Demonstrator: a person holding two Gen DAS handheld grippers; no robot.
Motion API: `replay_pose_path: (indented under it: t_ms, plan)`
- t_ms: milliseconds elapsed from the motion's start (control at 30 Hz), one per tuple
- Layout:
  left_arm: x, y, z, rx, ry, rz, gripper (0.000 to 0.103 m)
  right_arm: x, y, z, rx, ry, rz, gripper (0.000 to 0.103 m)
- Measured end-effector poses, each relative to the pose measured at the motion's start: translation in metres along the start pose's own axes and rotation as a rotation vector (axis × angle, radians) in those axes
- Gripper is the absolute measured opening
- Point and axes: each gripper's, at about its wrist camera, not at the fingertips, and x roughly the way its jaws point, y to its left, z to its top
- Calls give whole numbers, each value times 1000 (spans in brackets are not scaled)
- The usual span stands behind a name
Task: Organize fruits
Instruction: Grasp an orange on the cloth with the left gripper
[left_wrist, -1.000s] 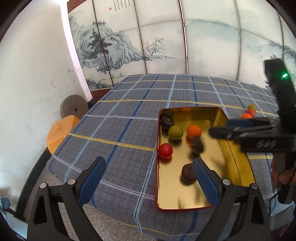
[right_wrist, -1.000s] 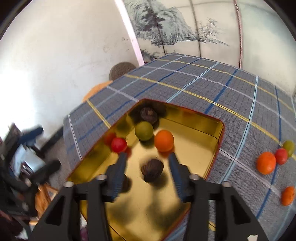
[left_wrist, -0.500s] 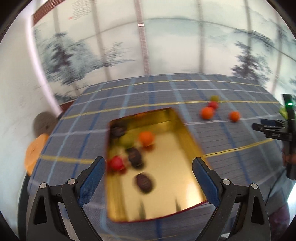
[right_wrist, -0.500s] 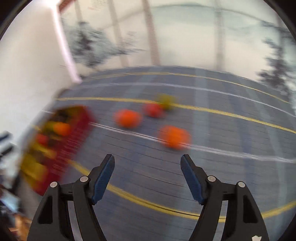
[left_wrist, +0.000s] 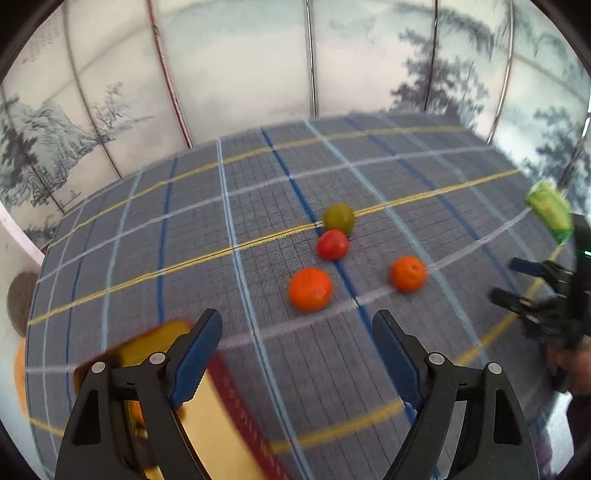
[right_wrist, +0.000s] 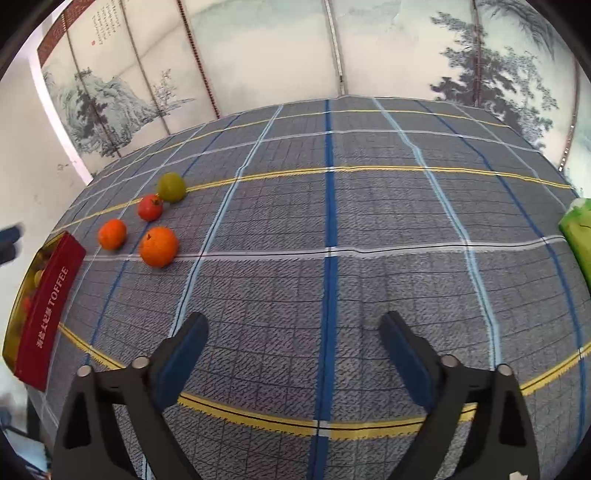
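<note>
Painted screens back a counter (right_wrist: 332, 295) under checked cloth. Four loose fruits, two oranges (left_wrist: 309, 289), a red one (left_wrist: 332, 244) and a green one (left_wrist: 338, 218), wait well apart from the tin (right_wrist: 48, 310), likely next to collect. Left tool (left_wrist: 297, 349), just narrowing, and right tool (right_wrist: 293, 349), just widened, both gape empty, ready to pick.

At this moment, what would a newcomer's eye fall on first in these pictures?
First, the four loose fruits together on the checked tablecloth: a green fruit, a red fruit and two oranges. Next, the red TOFFEE tin at the table's left edge, with fruit inside. Both grippers, left and right, hang open and empty.
</note>
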Motion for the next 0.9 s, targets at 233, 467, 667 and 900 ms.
replay_pose_path:
  t_ms: [233,467,667,900]
  plan:
    - [67,-4,20,3,119,9,78,0,-6,2,39,-17,63,98]
    - [92,-12,14,-31,188,-6,39,3,-5,4,30,-14,87,100]
    - [46,-26,-11,-114,136,-66,39,3,-5,4,28,-13,89,101]
    - [-22,-33,-49,-187,73,-146,39,-5,25,10,-120,-48,175,86]
